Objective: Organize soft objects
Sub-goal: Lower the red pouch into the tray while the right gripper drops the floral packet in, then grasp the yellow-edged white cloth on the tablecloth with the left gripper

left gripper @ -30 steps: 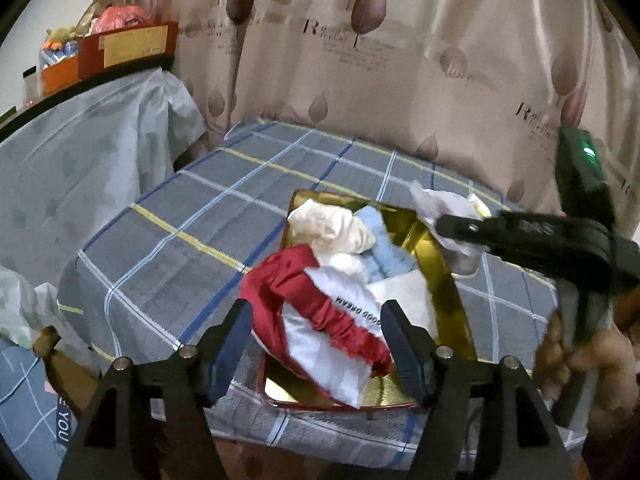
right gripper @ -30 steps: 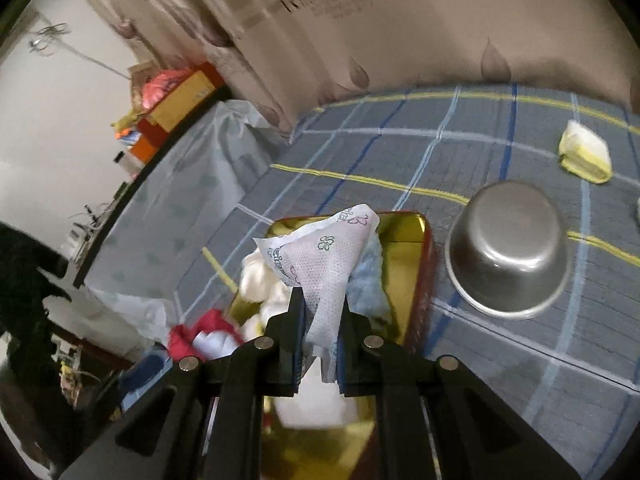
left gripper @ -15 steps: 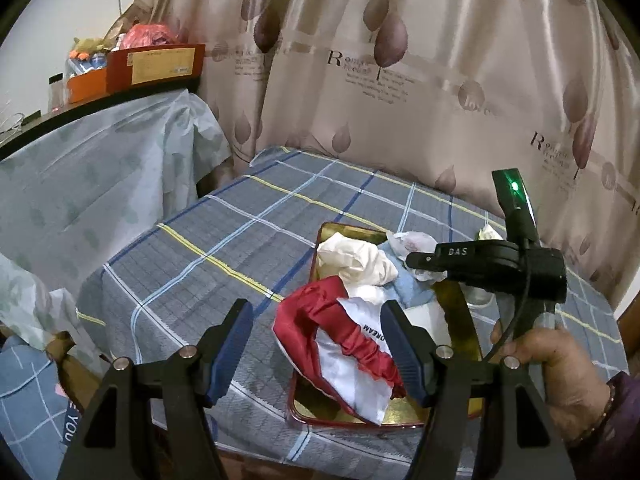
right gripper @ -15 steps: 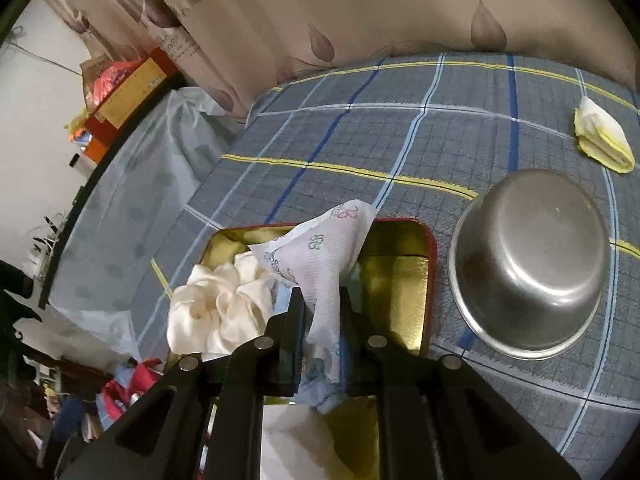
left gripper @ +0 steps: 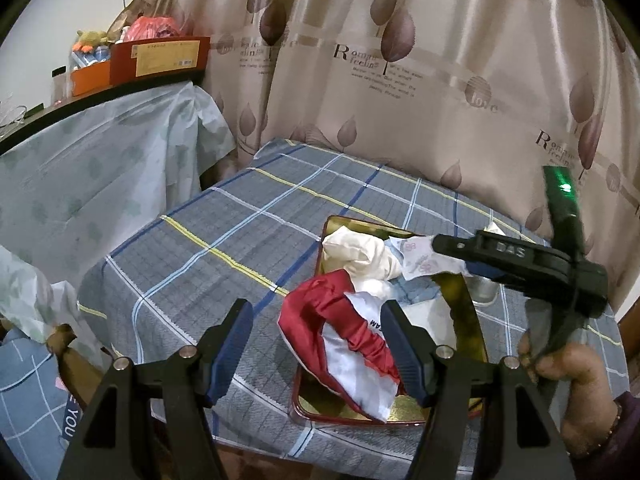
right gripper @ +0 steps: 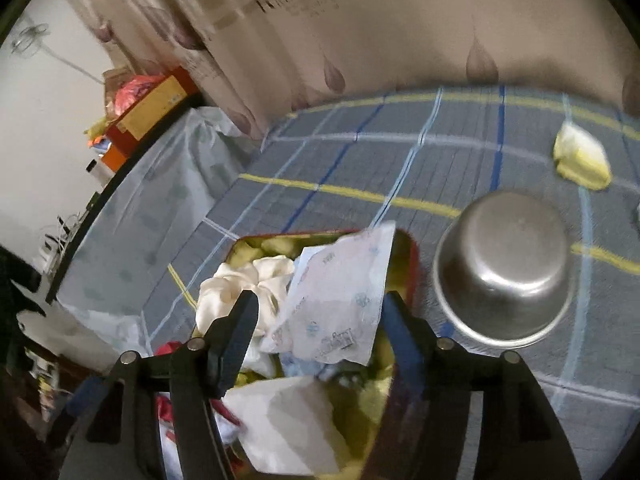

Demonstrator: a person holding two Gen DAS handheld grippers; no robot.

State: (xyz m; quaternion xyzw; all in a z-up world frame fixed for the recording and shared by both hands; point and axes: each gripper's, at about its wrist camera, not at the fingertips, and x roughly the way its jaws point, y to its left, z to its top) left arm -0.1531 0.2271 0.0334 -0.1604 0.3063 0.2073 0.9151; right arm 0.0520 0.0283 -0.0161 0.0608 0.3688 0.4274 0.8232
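Note:
A red-rimmed gold tray [left gripper: 310, 406] on the checked table holds a red-and-white cloth [left gripper: 320, 320], a cream scrunchie [left gripper: 352, 248] and a pale blue cloth. My left gripper [left gripper: 316, 346] hangs open over the tray's near end, with nothing between its fingers. My right gripper [right gripper: 320, 332] is over the tray's far end and its jaws are opening. A flower-printed white packet [right gripper: 336, 300] lies loose between them on the cloths, and the pads do not press it. The left wrist view shows this packet [left gripper: 420, 258] at the right gripper's tips [left gripper: 450, 254].
An upturned steel bowl [right gripper: 504, 264] stands right of the tray [right gripper: 412, 248]. A folded yellow cloth [right gripper: 580, 156] lies further back. A hand [left gripper: 568, 364] holds the right gripper. A curtain hangs behind, and a covered shelf with boxes [left gripper: 160, 58] is at left.
My right gripper's jaws have spread and let go of the flower-printed packet, which now rests on the tray's cloths. The left gripper has stayed open and pulled back a little.

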